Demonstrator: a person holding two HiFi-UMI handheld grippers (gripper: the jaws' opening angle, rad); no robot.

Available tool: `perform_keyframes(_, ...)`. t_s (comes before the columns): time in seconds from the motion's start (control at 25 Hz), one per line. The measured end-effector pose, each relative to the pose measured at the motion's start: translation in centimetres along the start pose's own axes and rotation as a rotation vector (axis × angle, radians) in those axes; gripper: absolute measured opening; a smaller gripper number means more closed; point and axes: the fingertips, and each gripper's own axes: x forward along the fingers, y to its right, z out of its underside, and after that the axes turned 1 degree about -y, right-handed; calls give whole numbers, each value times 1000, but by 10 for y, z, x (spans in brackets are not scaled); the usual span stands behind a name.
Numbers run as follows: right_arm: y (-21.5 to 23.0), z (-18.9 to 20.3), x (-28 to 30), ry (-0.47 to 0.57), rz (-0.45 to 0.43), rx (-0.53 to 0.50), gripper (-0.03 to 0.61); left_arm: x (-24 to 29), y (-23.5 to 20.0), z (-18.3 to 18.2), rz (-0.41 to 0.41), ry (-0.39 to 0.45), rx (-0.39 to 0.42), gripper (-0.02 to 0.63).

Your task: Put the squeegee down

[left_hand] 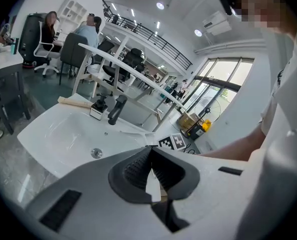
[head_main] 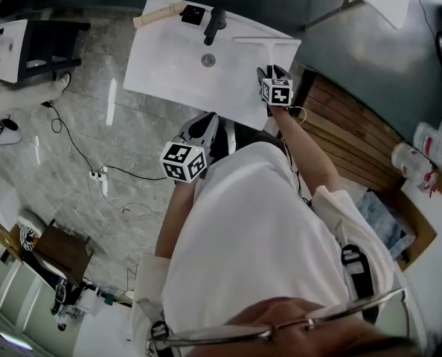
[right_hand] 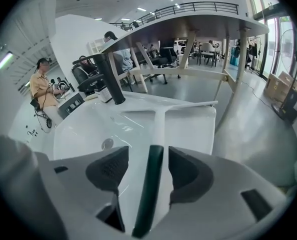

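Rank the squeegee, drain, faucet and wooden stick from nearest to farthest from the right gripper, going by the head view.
1. Squeegee: its handle lies between the open jaws of the right gripper, on the right rim of the basin.
2. Drain: in the basin's middle, to the gripper's left.
3. Faucet: at the far rim.
4. Wooden stick: far left corner.

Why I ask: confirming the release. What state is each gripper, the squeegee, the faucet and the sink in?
squeegee: lying on the sink, ungripped.
right gripper: open, the squeegee's handle between its jaws, pads clear of it.
left gripper: shut, empty.
faucet: no water running.
sink: no water in the basin.
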Motion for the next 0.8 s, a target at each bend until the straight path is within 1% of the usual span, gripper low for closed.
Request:
perform_keyframes(0.28, -6, -8, -13, 27, -5, -51, 258, -7, -1, -1, -3, 24, 9, 5)
perform_keyframes(0.52, -8, -13, -33, 46, 7, -87, 236, -12, 4, -2, 8, 44, 24, 5)
perform_keyframes(0.8, -10, -15, -58, 69, 0, -99, 225, -16, 8, -1, 26, 63, 54, 5)
